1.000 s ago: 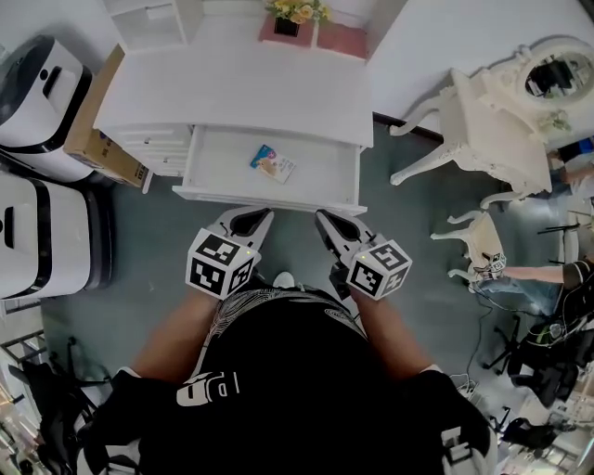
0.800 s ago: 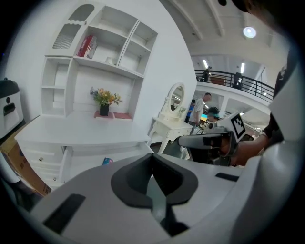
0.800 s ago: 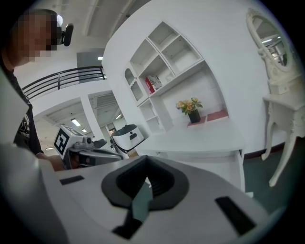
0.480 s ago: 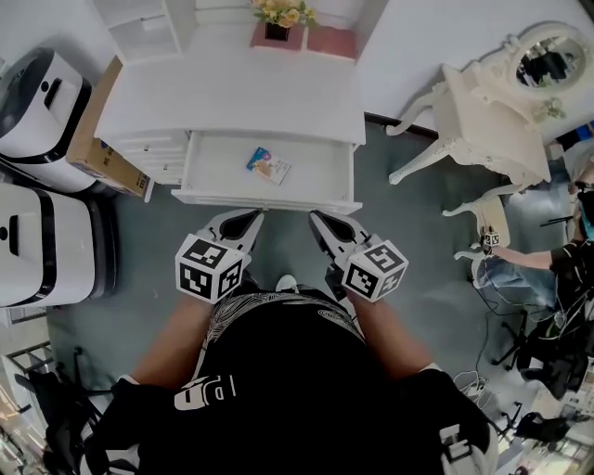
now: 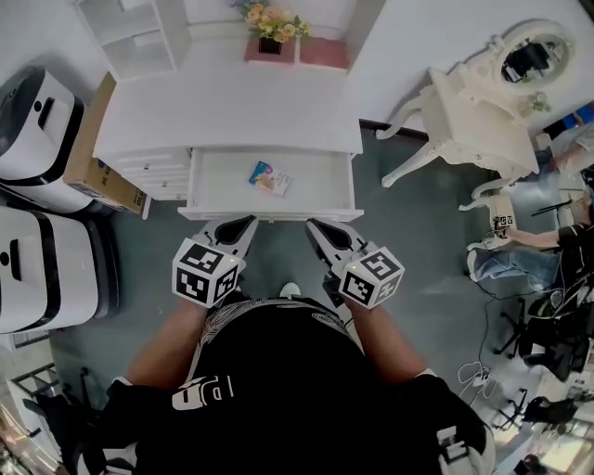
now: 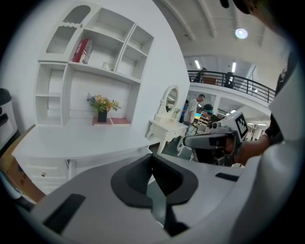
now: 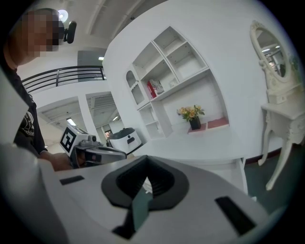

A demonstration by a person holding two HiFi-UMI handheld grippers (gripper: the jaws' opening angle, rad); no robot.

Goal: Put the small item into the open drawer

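Observation:
The small item [image 5: 270, 178], a flat colourful packet, lies inside the open white drawer [image 5: 320, 176] of the desk. My left gripper [image 5: 249, 223] hangs just in front of the drawer's front edge, left of centre. Its jaws are shut with nothing between them, as the left gripper view also shows [image 6: 153, 157]. My right gripper [image 5: 313, 225] is level with it on the right, also shut and empty [image 7: 145, 162]. Each gripper view shows the other gripper beside it: the right gripper [image 6: 214, 142] and the left gripper [image 7: 93, 151]. Neither touches the packet.
The white desk top [image 5: 232, 102] carries a flower pot [image 5: 269, 26] at the back, with a shelf unit [image 5: 130, 37] beside it. Two white machines [image 5: 37, 121] [image 5: 46, 269] and a cardboard box [image 5: 93, 153] stand left. An ornate white dressing table [image 5: 473, 111] stands right.
Both grippers have risen slightly and drifted a little left, staying shut and side by side before the drawer. The packet and drawer have not moved.

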